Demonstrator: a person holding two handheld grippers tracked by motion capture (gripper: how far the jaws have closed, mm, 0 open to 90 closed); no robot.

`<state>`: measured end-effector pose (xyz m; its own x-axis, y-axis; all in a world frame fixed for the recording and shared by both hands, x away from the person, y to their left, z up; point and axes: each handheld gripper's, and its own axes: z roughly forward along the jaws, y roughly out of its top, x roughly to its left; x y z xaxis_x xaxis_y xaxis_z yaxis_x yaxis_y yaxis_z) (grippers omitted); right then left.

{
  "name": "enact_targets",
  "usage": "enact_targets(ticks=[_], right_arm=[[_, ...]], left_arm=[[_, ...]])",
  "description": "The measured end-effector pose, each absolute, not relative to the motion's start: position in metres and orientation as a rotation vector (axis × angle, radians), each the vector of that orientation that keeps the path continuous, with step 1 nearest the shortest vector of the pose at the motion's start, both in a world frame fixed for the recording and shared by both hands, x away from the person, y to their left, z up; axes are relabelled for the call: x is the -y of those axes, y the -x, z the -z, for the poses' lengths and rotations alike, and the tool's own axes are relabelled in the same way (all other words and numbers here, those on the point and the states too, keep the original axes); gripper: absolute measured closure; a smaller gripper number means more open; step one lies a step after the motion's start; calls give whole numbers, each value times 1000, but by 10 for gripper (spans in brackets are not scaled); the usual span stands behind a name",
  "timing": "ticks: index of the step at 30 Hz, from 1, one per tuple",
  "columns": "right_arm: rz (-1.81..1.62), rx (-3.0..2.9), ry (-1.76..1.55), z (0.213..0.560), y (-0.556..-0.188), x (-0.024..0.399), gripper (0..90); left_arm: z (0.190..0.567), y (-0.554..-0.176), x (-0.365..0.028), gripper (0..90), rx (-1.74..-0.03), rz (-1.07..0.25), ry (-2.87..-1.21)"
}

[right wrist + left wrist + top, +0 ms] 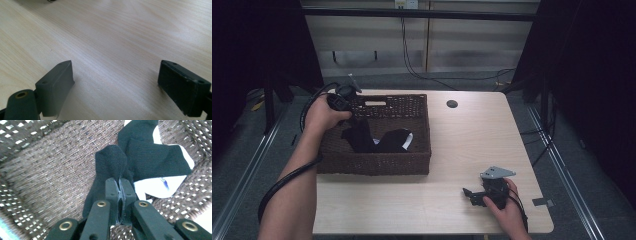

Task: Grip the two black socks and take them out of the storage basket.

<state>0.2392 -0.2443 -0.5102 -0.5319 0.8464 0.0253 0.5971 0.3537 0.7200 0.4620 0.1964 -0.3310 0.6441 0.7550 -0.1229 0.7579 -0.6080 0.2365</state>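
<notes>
The left gripper (120, 185) is clamped on a fold of a black sock (110, 162) inside the brown woven basket (422, 125), above a second black-and-white sock (160, 187). The right gripper (116, 87) rests near the tabletop (120, 32) front edge, jaws wide apart.

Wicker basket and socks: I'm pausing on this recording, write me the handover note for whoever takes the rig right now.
Left gripper: shut on a black sock, inside the wicker basket.
Right gripper: open, holds nothing, low over the bare table near its front right.
Second sock, black and white, lies on the basket floor beside the held one.
Done: one sock gripped.
Left: probably lift it out, then fetch the other; where they go can't be told.
</notes>
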Motion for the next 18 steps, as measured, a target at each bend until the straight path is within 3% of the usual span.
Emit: enact_targets(ticks=[18], right_arm=[[-982,-2272,-1271,510,-239,244,124]], left_arm=[[252,-442,-195,870,-1123,-11,-2632]])
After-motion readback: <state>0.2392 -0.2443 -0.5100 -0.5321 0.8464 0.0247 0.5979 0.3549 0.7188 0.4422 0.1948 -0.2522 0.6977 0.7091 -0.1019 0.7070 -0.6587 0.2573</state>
